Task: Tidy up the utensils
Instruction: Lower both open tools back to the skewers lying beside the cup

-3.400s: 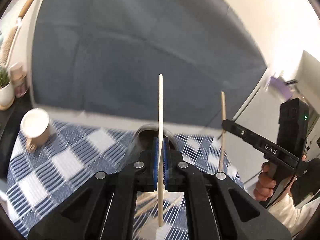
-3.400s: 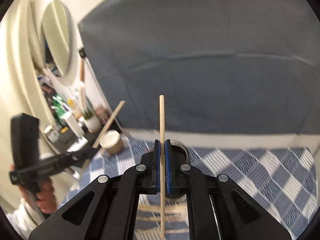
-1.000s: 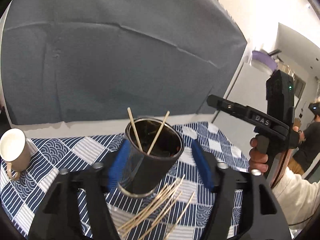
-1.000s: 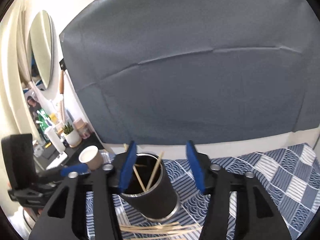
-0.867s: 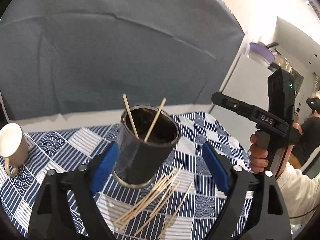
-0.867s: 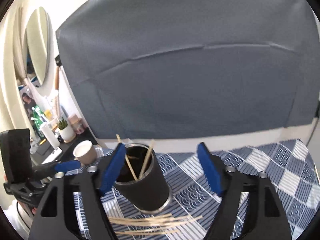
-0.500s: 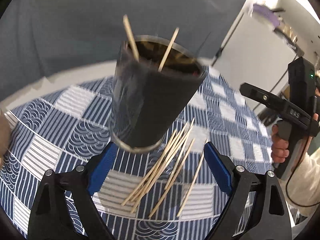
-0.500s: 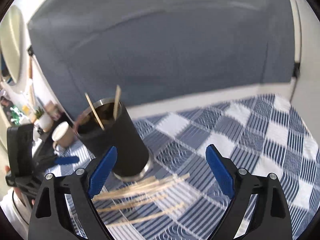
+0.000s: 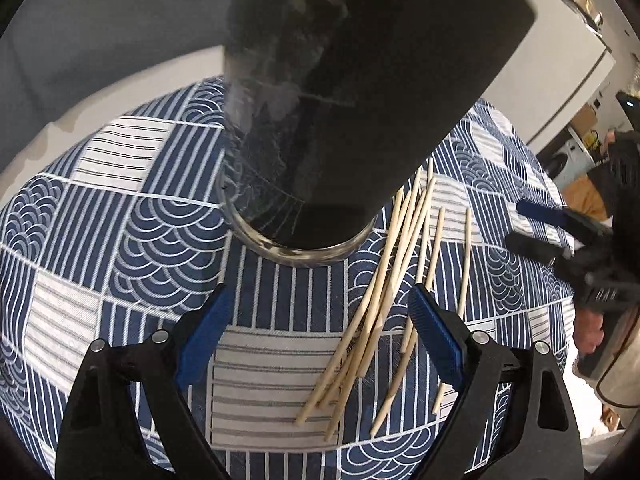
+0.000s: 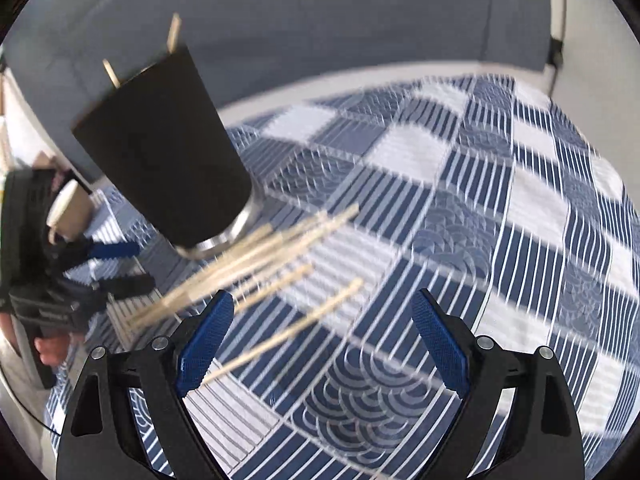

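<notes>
Matt black cup [image 9: 360, 80] with shiny metal base; wooden sticks [image 9: 384, 312]

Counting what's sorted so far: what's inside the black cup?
Two wooden sticks poke above the black cup rim in the right wrist view. The cup's wall hides its inside, so anything shorter cannot be seen. More sticks lie on the tablecloth.

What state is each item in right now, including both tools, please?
Left tool: open, empty, low over the cloth.
Right tool: open, empty.
Black cup: upright on the tablecloth, two sticks poking out of its top.
Loose sticks: lying flat in a fanned heap beside the cup's base.
Paper cup: upright at the far edge.
Tablecloth: spread flat.
</notes>
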{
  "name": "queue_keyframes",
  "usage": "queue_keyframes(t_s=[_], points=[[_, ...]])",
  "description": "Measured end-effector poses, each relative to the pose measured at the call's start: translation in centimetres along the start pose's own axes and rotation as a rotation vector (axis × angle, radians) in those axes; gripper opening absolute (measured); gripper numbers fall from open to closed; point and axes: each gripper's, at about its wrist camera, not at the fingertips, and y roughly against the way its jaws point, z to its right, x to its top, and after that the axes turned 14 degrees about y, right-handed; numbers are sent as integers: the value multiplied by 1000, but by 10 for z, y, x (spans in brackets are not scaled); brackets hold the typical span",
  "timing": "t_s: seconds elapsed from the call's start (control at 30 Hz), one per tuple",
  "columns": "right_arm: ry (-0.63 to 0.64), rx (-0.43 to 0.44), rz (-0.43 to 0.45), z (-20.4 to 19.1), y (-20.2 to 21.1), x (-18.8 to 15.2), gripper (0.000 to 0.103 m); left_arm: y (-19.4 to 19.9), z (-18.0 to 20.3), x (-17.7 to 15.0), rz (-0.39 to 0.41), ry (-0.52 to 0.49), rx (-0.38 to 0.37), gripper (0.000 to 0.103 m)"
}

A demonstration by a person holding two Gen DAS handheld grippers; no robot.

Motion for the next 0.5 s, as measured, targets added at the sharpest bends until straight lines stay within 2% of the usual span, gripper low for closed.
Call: queue_keyframes(t_s=[0.07, 0.17, 0.3, 0.37, 0.43, 0.5], points=[[-23, 5, -36, -4, -9, -7, 86, -7, 5, 2, -23, -35, -13, 87], [-36, -35, -76, -10, -22, -14, 86, -18, 11, 5, -30, -80, 46, 87], [-67, -81, -116, -16, -30, -19, 86, -19, 9, 12, -34, -63, 40, 82], [-64, -110, -135, -21, -33, -19, 86, -22, 13, 12, -20, -107, 117, 74], [-51, -150, -159, -26, -37, -17, 86, -24, 20, 8, -13, -152, 172, 72], [-56, -173, -180, -29, -39, -16, 86, -24, 24, 6, -13, -153, 177, 72]])
